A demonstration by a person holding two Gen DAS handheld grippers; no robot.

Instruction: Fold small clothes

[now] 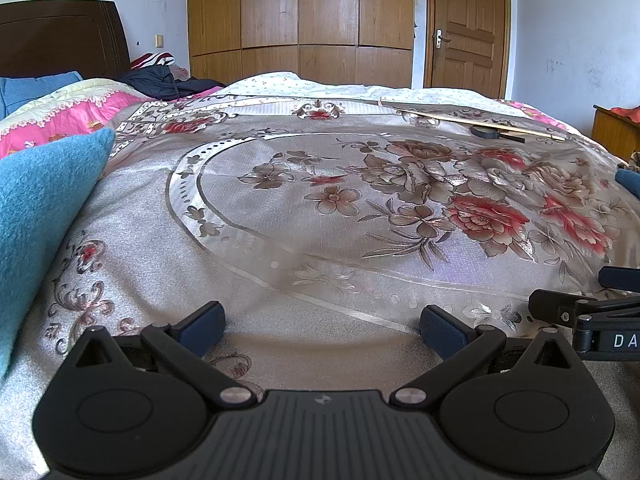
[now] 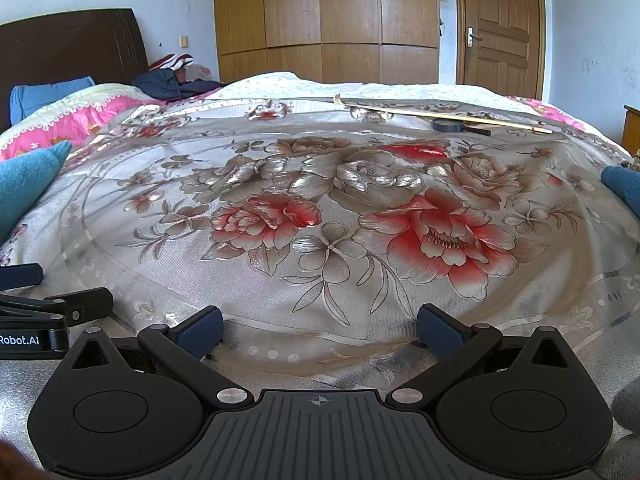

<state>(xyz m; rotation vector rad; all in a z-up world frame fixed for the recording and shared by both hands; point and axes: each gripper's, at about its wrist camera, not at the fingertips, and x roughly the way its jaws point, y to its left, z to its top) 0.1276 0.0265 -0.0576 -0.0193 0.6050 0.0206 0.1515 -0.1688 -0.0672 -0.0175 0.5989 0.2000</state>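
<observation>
A teal fleece cloth [image 1: 36, 208] lies at the left edge of the bed; it also shows in the right wrist view [image 2: 24, 184]. A darker blue cloth [image 2: 624, 190] lies at the bed's right edge, seen small in the left wrist view [image 1: 628, 182]. My left gripper [image 1: 322, 330] is open and empty, low over the floral bedspread [image 1: 320, 200]. My right gripper [image 2: 320, 328] is open and empty beside it; its fingers [image 1: 560, 308] show at the right of the left wrist view, and the left gripper's fingers [image 2: 76, 304] at the left of the right wrist view.
A thin wooden stick [image 2: 440, 114] and a black magnifier-like object [image 2: 452, 125] lie at the far right of the bed. A pink quilt [image 1: 60, 116], blue pillow [image 1: 36, 86] and dark clothes [image 1: 160, 80] sit by the headboard. Wardrobe and door stand behind.
</observation>
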